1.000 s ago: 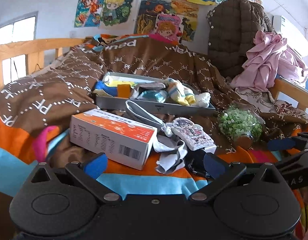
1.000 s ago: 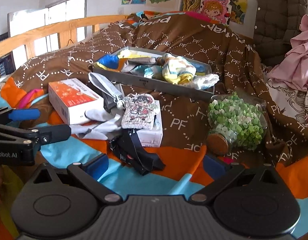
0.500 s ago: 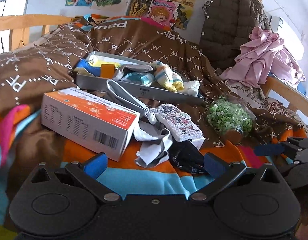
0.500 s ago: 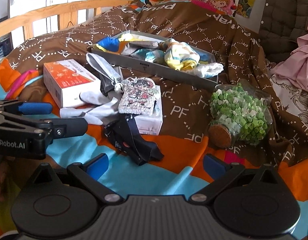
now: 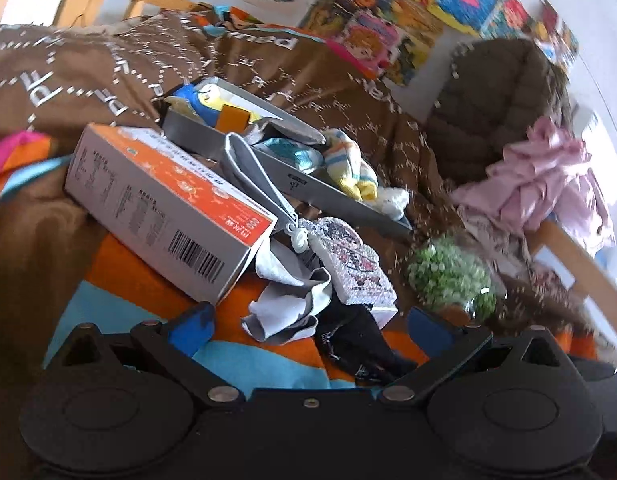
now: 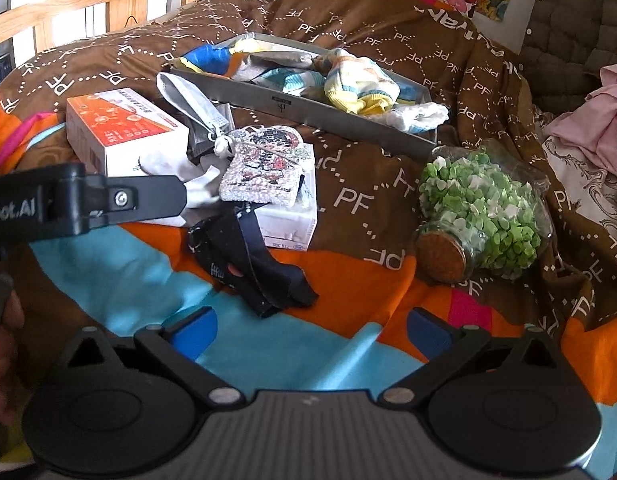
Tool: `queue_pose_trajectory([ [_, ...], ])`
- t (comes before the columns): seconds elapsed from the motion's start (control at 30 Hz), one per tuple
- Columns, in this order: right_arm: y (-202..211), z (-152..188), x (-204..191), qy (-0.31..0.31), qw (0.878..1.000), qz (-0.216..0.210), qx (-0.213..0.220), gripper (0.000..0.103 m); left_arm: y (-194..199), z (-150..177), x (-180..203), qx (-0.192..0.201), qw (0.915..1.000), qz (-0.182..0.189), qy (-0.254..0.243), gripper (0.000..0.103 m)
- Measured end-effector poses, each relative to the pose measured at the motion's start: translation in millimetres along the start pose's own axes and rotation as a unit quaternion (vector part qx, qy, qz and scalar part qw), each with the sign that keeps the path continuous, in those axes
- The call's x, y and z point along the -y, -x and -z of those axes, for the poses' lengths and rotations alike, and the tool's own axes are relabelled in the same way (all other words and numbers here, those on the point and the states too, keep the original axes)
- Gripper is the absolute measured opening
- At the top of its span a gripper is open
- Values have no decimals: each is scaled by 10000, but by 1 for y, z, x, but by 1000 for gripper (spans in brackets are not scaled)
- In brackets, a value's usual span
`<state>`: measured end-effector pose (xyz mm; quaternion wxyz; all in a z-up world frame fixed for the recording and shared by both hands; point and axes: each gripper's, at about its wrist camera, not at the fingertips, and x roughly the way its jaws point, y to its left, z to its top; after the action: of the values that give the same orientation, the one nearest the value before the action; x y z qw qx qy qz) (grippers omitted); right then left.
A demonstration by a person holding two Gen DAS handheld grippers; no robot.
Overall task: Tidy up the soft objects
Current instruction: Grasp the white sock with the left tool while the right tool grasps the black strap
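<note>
A grey tray (image 5: 308, 188) (image 6: 332, 114) lies on the bed with socks and soft toys in it. In front of it lie a white sock (image 5: 288, 304) (image 6: 196, 192), a black sock (image 5: 356, 344) (image 6: 252, 260), a grey pouch (image 5: 252, 176) (image 6: 192, 104) and a sparkly patterned pouch (image 5: 352, 264) (image 6: 264, 168). My left gripper (image 5: 308, 328) is open and empty, just short of the white and black socks. My right gripper (image 6: 308, 332) is open and empty, hovering before the black sock. The left gripper's finger (image 6: 120, 200) shows at the left of the right wrist view.
An orange and white box (image 5: 164, 204) (image 6: 120, 132) lies left of the socks. A small white box (image 6: 288, 220) sits under the sparkly pouch. A corked jar of green paper stars (image 5: 448, 276) (image 6: 480, 216) lies to the right. Pink clothes (image 5: 548, 184) hang on the bed rail.
My left gripper has moved forward and tilted, closing in on the white and black socks. My right gripper has edged forward toward the black sock. Nothing was grasped.
</note>
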<state>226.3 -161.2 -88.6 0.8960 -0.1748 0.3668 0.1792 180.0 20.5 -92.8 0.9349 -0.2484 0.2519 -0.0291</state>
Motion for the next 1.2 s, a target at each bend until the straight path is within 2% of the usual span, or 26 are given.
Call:
queue_pose_trajectory([
  [0.1,0,0,0,3,10000,-7,20,103,5,6,7,119,9999,-70,-8,100],
  [0.2,0,1,-2,89,9999,7,116,102,6,8,11,145,9999,30,-42,96],
  [0.4,-3,-5,-4,213,9988,17,432,100,-5,2,3,121,9986,153,490,93],
  [0.53,-14,-11,-5,349,9983,-196,416,93,-15,1,-4,174,9972,83,727,84],
  [0.67,-30,-13,-7,396,9976,-522,232,83,-20,3,-10,192,9970,-4,744,76],
  [0.77,-40,-13,-9,449,9959,-770,133,76,-21,6,-11,203,9984,-3,531,72],
  [0.83,-41,-13,-9,462,9950,-874,170,74,-22,7,-11,230,9989,-51,405,66],
  [0.93,-41,-14,-8,363,9940,-1019,179,64,-22,9,-12,283,9988,-209,344,53],
  [1.13,-39,-16,-7,252,9930,-1148,136,39,-20,15,-10,383,9985,-361,173,36],
  [1.2,-37,-17,-6,134,9928,-1184,100,29,-20,17,-9,395,9984,-389,115,35],
])
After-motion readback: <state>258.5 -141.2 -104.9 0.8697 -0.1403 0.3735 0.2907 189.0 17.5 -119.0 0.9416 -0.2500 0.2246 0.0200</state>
